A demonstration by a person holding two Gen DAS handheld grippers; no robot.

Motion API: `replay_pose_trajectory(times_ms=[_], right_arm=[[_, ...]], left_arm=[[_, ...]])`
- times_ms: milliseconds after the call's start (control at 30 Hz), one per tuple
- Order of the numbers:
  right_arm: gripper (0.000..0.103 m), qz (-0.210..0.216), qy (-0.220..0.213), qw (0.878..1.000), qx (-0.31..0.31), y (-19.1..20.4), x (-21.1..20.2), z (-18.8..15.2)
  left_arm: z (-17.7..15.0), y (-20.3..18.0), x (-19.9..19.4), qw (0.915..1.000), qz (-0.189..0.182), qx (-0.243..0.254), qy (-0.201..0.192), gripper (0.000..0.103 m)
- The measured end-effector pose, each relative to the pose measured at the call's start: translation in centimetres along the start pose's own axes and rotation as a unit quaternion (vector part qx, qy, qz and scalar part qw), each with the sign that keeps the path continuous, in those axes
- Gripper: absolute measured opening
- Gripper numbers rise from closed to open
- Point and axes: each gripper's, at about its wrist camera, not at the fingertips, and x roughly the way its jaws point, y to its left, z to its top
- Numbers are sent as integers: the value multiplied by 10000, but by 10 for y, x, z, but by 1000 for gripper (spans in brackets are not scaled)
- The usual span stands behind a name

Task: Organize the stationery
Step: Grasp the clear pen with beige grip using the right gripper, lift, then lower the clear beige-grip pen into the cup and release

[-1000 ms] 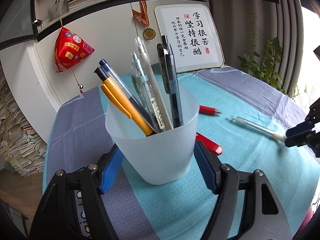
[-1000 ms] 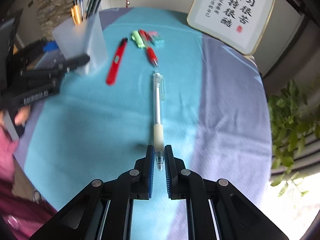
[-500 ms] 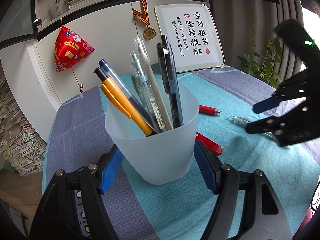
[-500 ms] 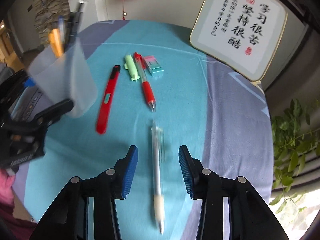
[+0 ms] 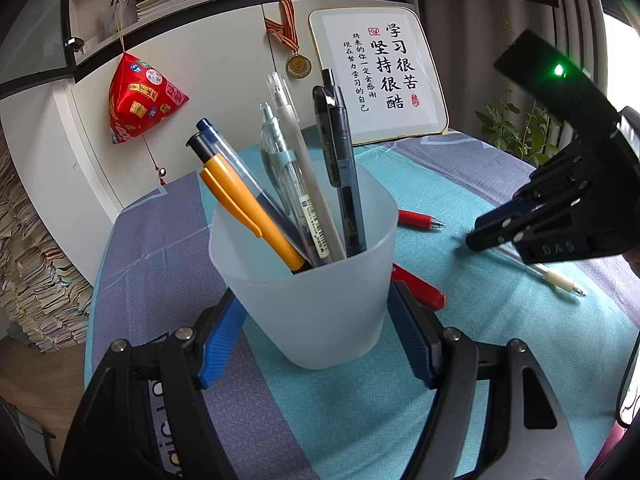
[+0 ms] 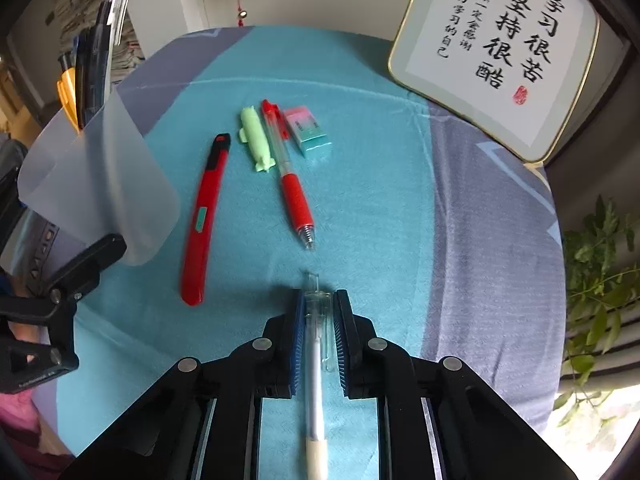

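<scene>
Left gripper (image 5: 316,344) clamps the frosted pen cup (image 5: 304,280). Right gripper (image 6: 318,316) jaws straddle the clear gel pen (image 6: 316,360), not visibly pinching; its slick barrel may roll aside.

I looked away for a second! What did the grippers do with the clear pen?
The right hand-held gripper let go of the clear pen at its tip, opened, slid forward along it and now straddles the cap end, narrowing again, grip not yet certain. The pen stayed on the tablecloth. The left hand-held gripper kept holding the cup.
</scene>
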Motion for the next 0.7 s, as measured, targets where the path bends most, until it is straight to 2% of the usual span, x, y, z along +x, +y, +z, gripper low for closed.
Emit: replay_pose_trajectory(times_ms=[167,367,700], right_arm=[[15,46,-561,9979,306,-5,-43,0],[15,56,-1188,9921,391,-2,-99,-2],[11,265,-1822,9823,331,14,-151,7]], left_arm=[[0,0,-1,10000,-5,-8,0,70],[0,0,-1,10000,-6,-9,0,70],[0,0,-1,10000,-6,-10,1,70]])
